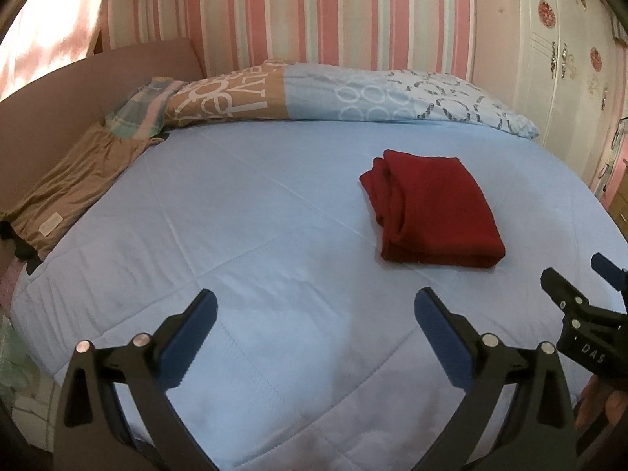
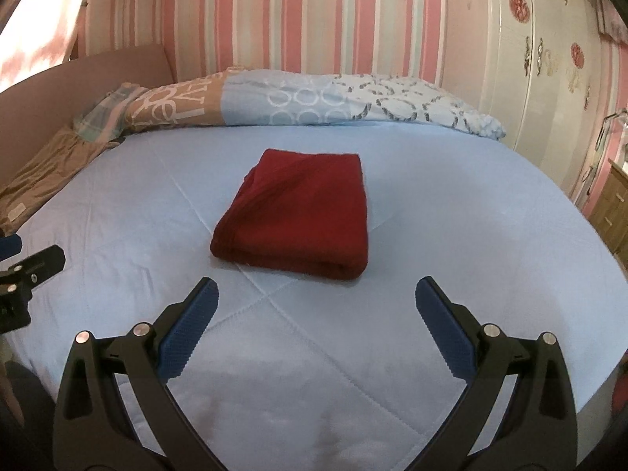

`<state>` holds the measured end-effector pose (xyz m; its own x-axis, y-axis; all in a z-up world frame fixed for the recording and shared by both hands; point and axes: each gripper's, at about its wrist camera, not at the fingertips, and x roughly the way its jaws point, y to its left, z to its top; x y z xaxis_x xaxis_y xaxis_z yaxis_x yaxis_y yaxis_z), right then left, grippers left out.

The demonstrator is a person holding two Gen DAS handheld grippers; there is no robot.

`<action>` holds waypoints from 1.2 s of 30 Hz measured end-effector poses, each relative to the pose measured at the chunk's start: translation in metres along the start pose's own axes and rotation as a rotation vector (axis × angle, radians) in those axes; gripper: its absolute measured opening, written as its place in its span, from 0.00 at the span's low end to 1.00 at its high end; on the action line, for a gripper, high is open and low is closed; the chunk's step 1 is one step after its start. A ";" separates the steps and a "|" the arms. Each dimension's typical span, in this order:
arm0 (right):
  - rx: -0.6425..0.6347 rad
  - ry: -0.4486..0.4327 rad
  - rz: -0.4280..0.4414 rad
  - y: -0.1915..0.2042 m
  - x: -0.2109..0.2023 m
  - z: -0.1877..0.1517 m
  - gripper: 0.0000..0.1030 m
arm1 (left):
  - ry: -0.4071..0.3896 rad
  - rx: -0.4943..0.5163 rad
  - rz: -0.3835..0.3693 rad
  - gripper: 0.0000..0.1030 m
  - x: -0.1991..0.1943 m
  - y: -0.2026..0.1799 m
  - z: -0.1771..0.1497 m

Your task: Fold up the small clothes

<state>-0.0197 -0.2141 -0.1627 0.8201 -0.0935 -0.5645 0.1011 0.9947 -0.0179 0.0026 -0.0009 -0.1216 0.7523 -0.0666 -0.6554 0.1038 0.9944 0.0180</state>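
A dark red garment (image 1: 431, 208) lies folded in a neat rectangle on the light blue bed cover (image 1: 255, 216). In the right wrist view the red garment (image 2: 298, 216) lies just ahead of my right gripper (image 2: 316, 298), on the same bed cover (image 2: 451, 216). My left gripper (image 1: 316, 310) is open and empty, low over the cover, with the garment ahead and to its right. My right gripper is open and empty too. The right gripper also shows at the right edge of the left wrist view (image 1: 577, 278).
A patterned pillow (image 1: 333, 94) lies along the far edge of the bed by the striped wall. A brown garment (image 1: 70, 192) lies at the left edge by the headboard. A white wardrobe (image 2: 549, 59) stands to the right.
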 end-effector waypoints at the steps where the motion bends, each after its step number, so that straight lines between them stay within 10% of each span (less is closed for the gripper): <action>1: 0.005 -0.006 0.002 0.000 -0.003 0.002 0.97 | -0.003 -0.001 0.005 0.98 -0.002 0.001 0.000; 36: 0.048 -0.045 -0.028 0.000 -0.045 0.025 0.97 | -0.085 -0.008 0.042 0.98 -0.037 0.000 0.017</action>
<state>-0.0423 -0.2113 -0.1165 0.8411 -0.1245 -0.5264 0.1509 0.9885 0.0073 -0.0143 0.0005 -0.0850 0.8085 -0.0316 -0.5876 0.0666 0.9971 0.0379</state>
